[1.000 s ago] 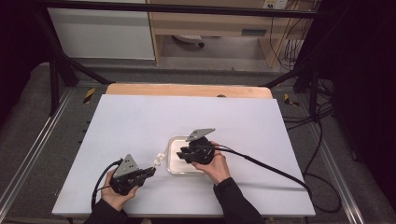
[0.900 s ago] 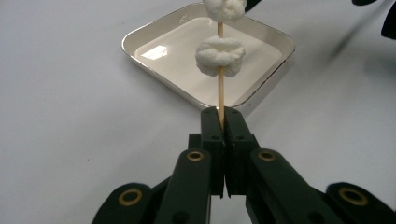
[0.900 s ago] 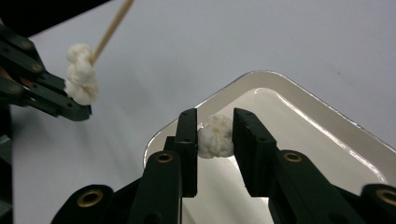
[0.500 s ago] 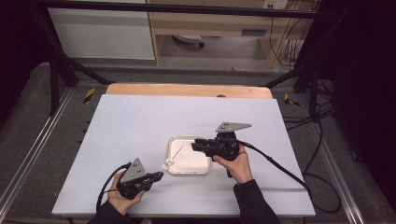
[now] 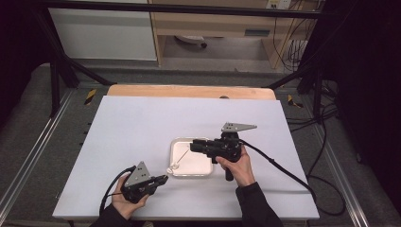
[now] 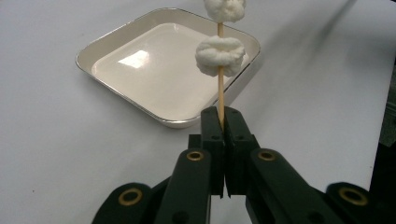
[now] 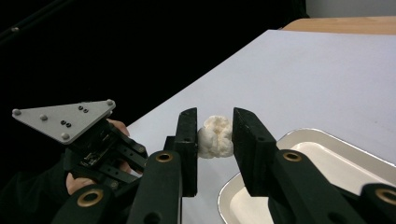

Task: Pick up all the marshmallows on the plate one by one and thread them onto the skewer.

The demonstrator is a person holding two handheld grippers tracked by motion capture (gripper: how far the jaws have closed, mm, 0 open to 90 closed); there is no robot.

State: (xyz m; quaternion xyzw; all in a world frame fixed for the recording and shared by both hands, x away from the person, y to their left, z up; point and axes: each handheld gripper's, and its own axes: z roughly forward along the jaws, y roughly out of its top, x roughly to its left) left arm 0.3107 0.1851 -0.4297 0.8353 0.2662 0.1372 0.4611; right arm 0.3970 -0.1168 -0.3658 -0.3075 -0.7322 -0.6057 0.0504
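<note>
Inspection covered a white table (image 5: 142, 123) with a wooden strip along its far edge. A shallow white square tray (image 5: 201, 163) sat a little toward 5 o'clock from the table's centre, resting flat.

Left gripper (image 5: 161, 180): seen in the high view at 7 o'clock from the tray, near the table's front edge, held in the person's left hand (image 5: 124, 203). In the left gripper view, the jaws were pressed together on the lower end of a thin wooden skewer (image 6: 220, 100). The skewer ran from the jaws toward 12 o'clock in that view, over the tray's near corner. Two white marshmallows were threaded on it: a lower marshmallow (image 6: 220, 56) well clear of the jaw tips, and an upper marshmallow (image 6: 225, 9) just beyond it, cut by the top edge of the frame. In the high view the skewer slanted from the left gripper toward 1 o'clock across the tray's left part.

Right gripper (image 5: 193, 147): seen in the high view over the tray, pointing toward 9 o'clock, held in the person's right hand (image 5: 236, 163) at 3 o'clock from the tray. In the right gripper view, its jaws stood at a narrow gap, clamped on a loose marshmallow (image 7: 215, 136), both pads (image 7: 187, 140) touching its sides. Whether that marshmallow touched the skewer tip could not be determined.

The tray's floor was bare in both gripper views.
</note>
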